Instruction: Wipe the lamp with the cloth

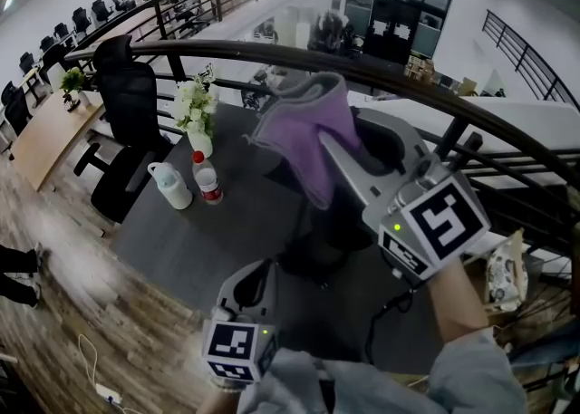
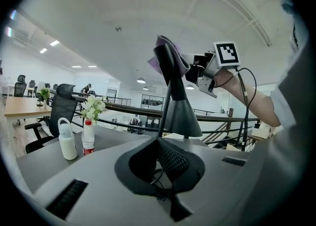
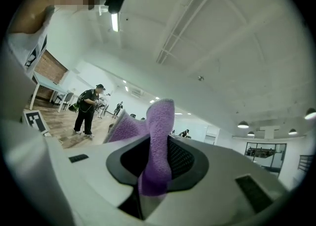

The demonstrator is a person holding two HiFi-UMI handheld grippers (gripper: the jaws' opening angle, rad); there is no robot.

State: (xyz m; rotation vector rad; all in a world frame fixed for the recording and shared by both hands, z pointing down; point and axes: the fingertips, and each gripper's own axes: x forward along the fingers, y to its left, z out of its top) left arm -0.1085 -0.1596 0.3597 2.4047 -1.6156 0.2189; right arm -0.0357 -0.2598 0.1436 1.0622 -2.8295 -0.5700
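Two tools: right tool [image 1: 340,154] clamps cloth [image 1: 304,127] atop lamp [image 2: 180,113]; left tool [image 2: 159,143] closed

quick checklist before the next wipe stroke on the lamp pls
1. The right tool has the cloth: ok, it is pinched between the jaws.
2. The cloth is on the lamp: ok, it drapes over the top.
3. The left tool steadies the lamp: cannot tell. The stem runs down to its jaws, but the grip is unclear.
4. The white bottle, red-capped bottle and flower vase are clear of the stroke: ok, they stand apart to the left.
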